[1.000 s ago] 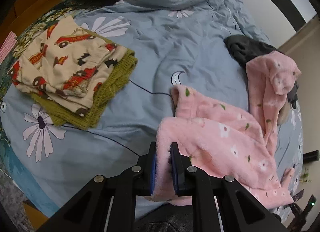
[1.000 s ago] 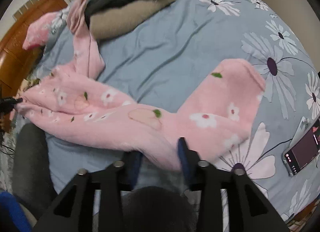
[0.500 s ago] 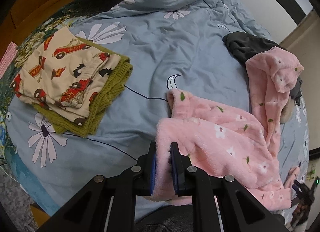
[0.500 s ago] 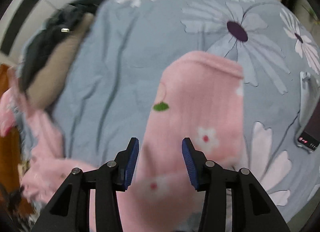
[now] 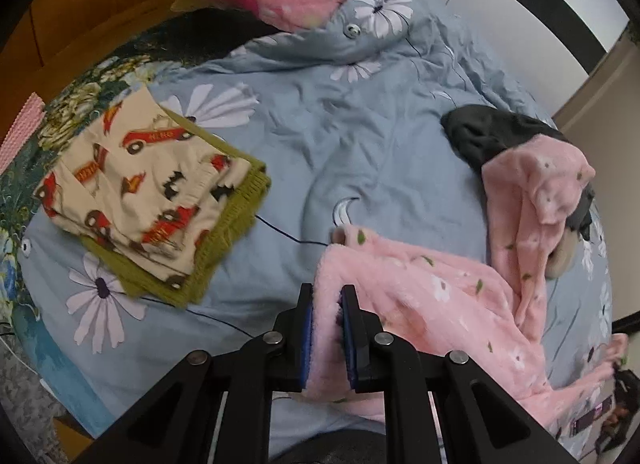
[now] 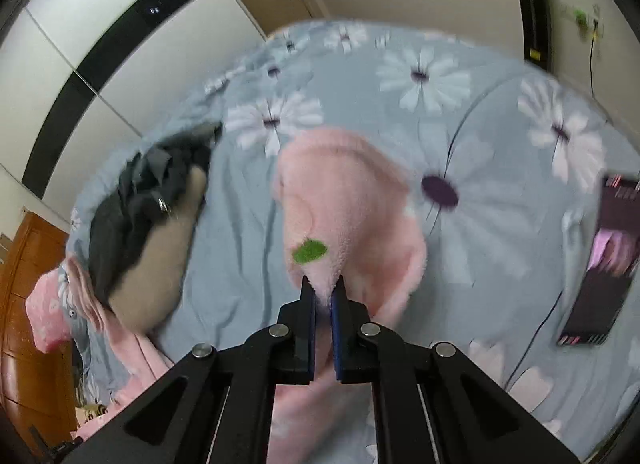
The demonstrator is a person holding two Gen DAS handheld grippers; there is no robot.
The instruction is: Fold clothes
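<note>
Bed: we see a blue quilt (image 5: 360,152) with white daisies filling both views, wood at the upper left of the left view, pale wardrobe doors at the upper left of the right view.
Left view, tongs: our left gripper (image 5: 325,338) sits at bottom centre, pinching an edge of the pink fleece (image 5: 424,304), as it did a second ago.
Left view, garment: the fleece spreads from centre to lower right, one limb draped up over a dark pile (image 5: 480,132) at the right.
Left view, done pile: folded car-print cloth (image 5: 136,184) on green knit (image 5: 236,220), left of centre.
Right view, change: our right gripper (image 6: 323,296) was spread a moment ago; now its jaws have snapped onto the fleece (image 6: 352,200) at centre, with cloth bunched between the tips.
Right view, blur: the frame is smeared; a phone (image 6: 596,264) lies at the right edge.
Meaning: we judge both ends are now held, so the fold can begin.
</note>
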